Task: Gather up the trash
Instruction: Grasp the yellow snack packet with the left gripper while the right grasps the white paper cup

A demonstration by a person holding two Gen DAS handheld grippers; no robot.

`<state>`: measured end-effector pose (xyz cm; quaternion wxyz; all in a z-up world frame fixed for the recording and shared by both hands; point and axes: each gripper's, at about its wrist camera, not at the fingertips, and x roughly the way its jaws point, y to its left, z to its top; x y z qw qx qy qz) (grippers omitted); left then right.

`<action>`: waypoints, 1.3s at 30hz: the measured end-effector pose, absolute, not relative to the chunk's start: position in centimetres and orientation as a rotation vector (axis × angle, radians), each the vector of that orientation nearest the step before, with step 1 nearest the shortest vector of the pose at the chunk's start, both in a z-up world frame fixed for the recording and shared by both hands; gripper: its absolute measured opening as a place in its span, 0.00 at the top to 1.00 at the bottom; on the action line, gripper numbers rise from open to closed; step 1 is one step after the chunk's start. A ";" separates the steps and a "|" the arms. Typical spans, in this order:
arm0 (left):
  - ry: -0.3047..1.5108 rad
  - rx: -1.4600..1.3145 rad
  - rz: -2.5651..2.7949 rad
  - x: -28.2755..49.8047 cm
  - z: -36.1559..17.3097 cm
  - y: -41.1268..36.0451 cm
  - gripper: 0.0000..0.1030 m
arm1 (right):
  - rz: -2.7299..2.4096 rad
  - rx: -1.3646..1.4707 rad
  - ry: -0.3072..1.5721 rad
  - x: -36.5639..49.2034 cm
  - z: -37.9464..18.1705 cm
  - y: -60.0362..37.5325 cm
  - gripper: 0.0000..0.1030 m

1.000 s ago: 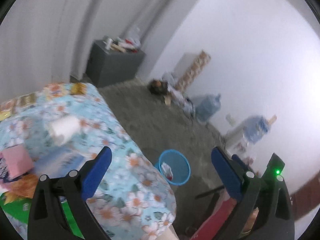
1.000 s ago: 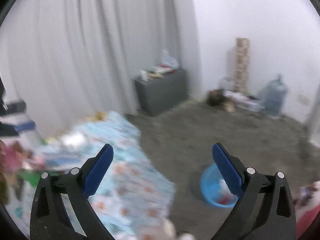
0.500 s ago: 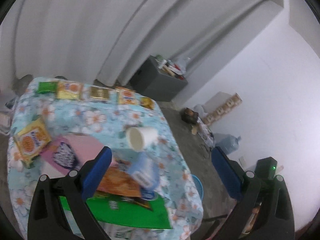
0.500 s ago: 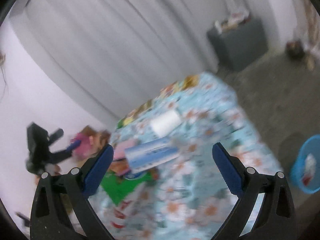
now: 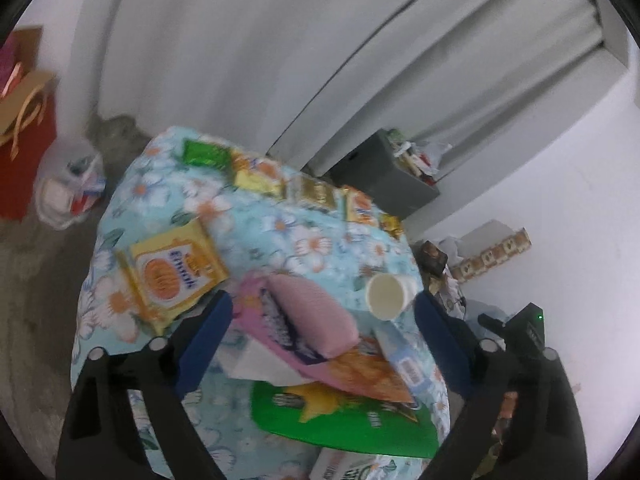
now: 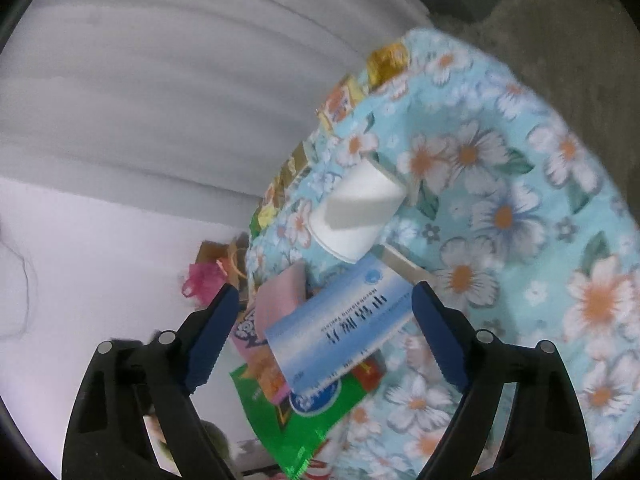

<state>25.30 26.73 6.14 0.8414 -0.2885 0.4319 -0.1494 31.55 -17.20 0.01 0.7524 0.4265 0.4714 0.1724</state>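
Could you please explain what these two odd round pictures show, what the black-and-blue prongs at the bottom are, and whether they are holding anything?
No robot here: a person carries a hand-held two-finger gripper in each hand, each with a wide-angle camera looking along its fingers, hence the round, bent pictures. One picture comes from the left gripper, the other from the right gripper; the blue prongs are their fingers.

Both look down on a table with a flowered cloth. On it lie a white paper cup on its side, a pink packet, a yellow box, a green bag and a blue-and-white box. A row of small packets lines the far edge.

Neither gripper holds anything; their jaws are closing slightly but touch nothing.
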 end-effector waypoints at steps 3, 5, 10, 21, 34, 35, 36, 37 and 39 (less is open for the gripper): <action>0.951 -0.618 -0.328 26.3 5.3 26.9 0.24 | 0.363 0.959 1.066 33.8 -0.8 -16.7 0.20; 0.964 -0.595 -0.308 27.2 5.1 27.0 0.28 | 0.355 0.986 1.089 35.2 -1.6 -16.5 0.20; 0.994 -0.597 -0.122 28.7 3.0 29.7 0.30 | 0.335 1.070 1.160 38.1 -4.4 -16.1 0.20; 1.126 -0.977 0.051 29.5 -6.9 36.3 0.44 | 0.313 1.182 1.260 41.7 -8.4 -15.4 0.20; 1.083 -0.855 0.070 29.8 -7.4 34.9 0.86 | 0.311 1.296 1.274 44.0 -11.6 -14.9 0.36; 1.076 -0.856 0.066 29.7 -7.3 34.8 0.87 | 0.305 1.310 1.275 44.0 -11.9 -15.1 0.38; 1.070 -0.858 0.064 29.6 -7.2 34.8 0.88 | 0.308 1.332 1.273 44.0 -12.2 -15.4 0.39; 1.062 -0.865 0.062 29.5 -7.2 34.9 0.88 | 0.317 1.348 1.270 43.8 -12.4 -15.7 0.40; 1.044 -0.877 0.056 29.3 -6.8 34.9 0.89 | 0.336 1.375 1.261 43.7 -12.8 -16.5 0.40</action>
